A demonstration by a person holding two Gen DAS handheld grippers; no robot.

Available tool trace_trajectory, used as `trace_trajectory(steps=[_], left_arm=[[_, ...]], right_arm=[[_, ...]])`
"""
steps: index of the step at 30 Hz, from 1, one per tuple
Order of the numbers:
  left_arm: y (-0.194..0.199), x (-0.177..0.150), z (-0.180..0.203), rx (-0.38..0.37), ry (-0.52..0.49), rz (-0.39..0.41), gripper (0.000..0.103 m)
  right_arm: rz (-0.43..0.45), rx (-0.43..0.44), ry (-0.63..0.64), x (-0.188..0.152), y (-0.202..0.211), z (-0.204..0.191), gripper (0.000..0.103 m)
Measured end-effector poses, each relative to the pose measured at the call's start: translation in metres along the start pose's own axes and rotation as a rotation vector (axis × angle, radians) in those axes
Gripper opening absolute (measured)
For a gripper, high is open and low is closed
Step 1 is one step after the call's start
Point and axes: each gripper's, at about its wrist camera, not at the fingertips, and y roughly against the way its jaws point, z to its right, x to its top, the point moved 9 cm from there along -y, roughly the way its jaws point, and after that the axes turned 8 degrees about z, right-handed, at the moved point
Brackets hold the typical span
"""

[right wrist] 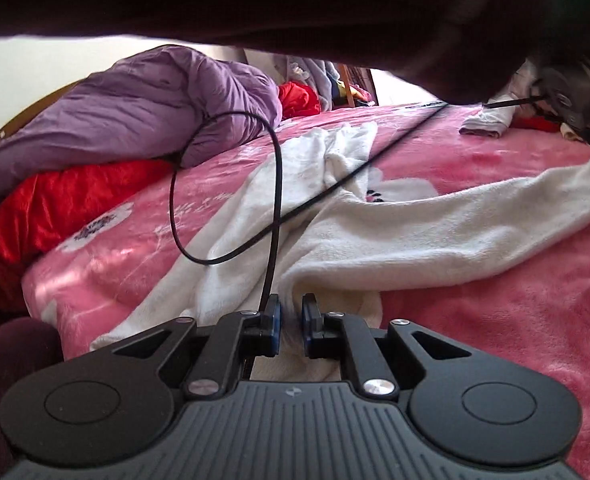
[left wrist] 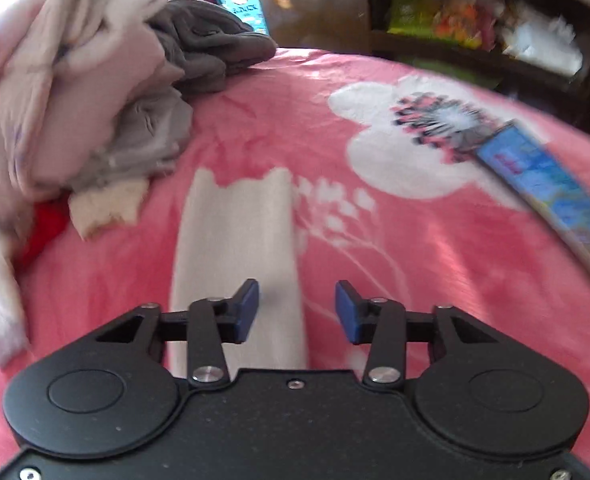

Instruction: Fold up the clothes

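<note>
With your right gripper (right wrist: 291,320) apparently pinching the white garment (right wrist: 375,236) sprawled across the pink blanket (right wrist: 495,320), bring the wide-open, empty left gripper (left wrist: 297,312) to its strip for an even fold.

The right tool (right wrist: 291,322) pinches the near edge of a white fleece garment (right wrist: 375,236) spread over the pink bed cover (right wrist: 515,312). A black cable (right wrist: 277,184) loops above it.

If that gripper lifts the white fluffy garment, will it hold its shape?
Probably not. The white garment lies in soft folds on the pink blanket, so it likely droops. It looks plush, probably light, and the right gripper seems pinched on its edge.
</note>
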Motion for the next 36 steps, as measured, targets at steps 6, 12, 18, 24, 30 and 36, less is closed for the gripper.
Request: trace_trajectory(steps=[6,12,18,24,30,36], left_arm=[[-0.008,0.013,-0.027,0.070,0.026,0.032,0.007],[0.141,0.001,-0.125,0.105,0.397,0.310,0.006],[0.357,-0.085,-0.232,0.296,0.726,0.599,0.005],[0.517,-0.227,-0.281,0.513,0.963,0.772,0.005],[0.568,-0.381,-0.298,0.647,1.242,0.823,0.002],[0.522,-0.459,-0.295,0.549,1.418,0.617,0.004]], right_arm=[[-0.011,0.016,-0.014,-0.003,-0.002,0.001,0.013],[-0.013,0.013,0.022,-0.003,0.001,-0.006,0.013],[-0.017,0.000,0.073,-0.004,0.008,-0.011,0.013],[-0.026,-0.028,0.116,-0.008,0.017,-0.015,0.013],[-0.033,-0.062,0.138,-0.009,0.020,-0.017,0.014],[-0.032,-0.098,0.184,-0.007,0.025,-0.026,0.020]])
